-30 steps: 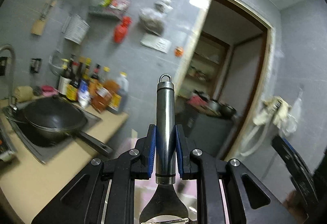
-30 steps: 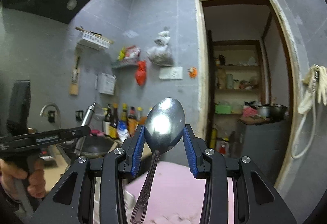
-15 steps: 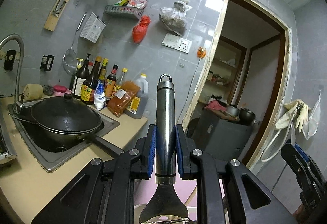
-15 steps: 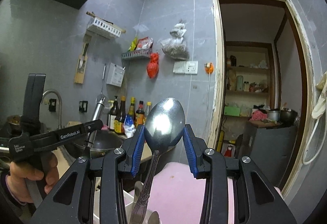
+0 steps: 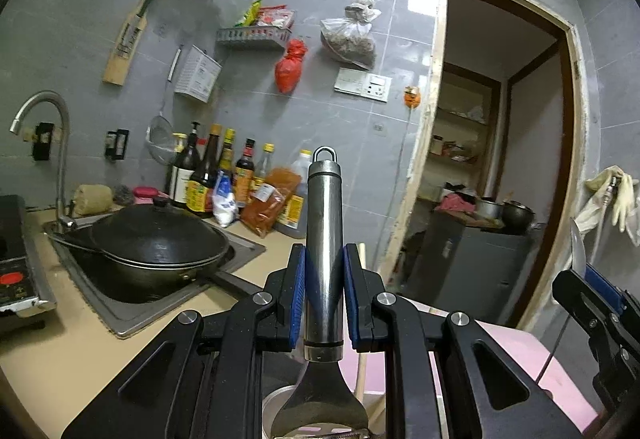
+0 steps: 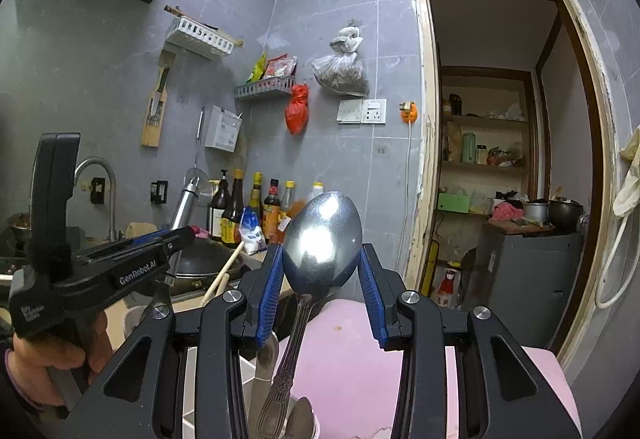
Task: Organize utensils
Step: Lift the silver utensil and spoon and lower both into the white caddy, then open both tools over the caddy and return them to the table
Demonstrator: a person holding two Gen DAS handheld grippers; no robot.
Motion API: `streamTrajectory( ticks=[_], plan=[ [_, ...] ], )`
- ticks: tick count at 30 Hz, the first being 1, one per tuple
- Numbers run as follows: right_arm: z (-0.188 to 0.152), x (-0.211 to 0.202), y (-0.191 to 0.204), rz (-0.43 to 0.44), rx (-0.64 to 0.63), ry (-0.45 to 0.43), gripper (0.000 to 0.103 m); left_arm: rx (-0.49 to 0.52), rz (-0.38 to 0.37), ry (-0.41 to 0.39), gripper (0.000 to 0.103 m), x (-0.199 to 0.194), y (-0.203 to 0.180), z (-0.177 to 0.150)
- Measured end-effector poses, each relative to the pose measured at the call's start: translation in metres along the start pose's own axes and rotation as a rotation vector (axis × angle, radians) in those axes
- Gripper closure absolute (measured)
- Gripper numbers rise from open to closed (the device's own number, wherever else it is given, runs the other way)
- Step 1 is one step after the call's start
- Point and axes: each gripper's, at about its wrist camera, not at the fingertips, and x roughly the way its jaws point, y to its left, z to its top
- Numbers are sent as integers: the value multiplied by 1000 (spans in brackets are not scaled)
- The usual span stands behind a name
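Utensils are being held upright in both tools: a steel-handled kitchen utensil [image 5: 323, 239], possibly a peeler, is being pinched by the left tool [image 5: 324, 299], and a spoon [image 6: 322, 235] is being clamped at its bowl by the right tool [image 6: 320, 295]. Both are being carried over a white holder [image 6: 256, 395] already crowded with cutlery. The spoon's rounded bowl could be squeezed out sideways, or its handle snagged on that cutlery.
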Motion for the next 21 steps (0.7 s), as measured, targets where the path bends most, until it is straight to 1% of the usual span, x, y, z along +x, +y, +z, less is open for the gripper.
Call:
streamTrajectory(
  ticks=[5,8,10,15,17,18,19,20,21],
  plan=[
    [-5,3,2,1,-3,12,68,-1,25,4,88,-2,-1,-11],
    [-8,5,2,6,5,23,67,14,25,22,88,-4,0,-19],
    [-11,6,2,15,9,34,67,24,19,17,88,-8,1,-22],
    [-20,6,5,38,5,65,67,2,-45,47,87,-18,5,-18],
    [-22,5,4,43,13,74,65,-6,-69,69,86,-21,6,-14],
    [-23,3,4,45,20,77,62,-11,-85,83,85,-22,7,-13],
    [-23,2,4,48,26,76,60,-15,-101,95,82,-23,7,-12],
    [-23,0,3,53,33,73,60,-17,-113,102,75,-24,7,-11],
    [-22,-2,2,54,35,71,59,-18,-123,105,73,-26,7,-10]
  ],
)
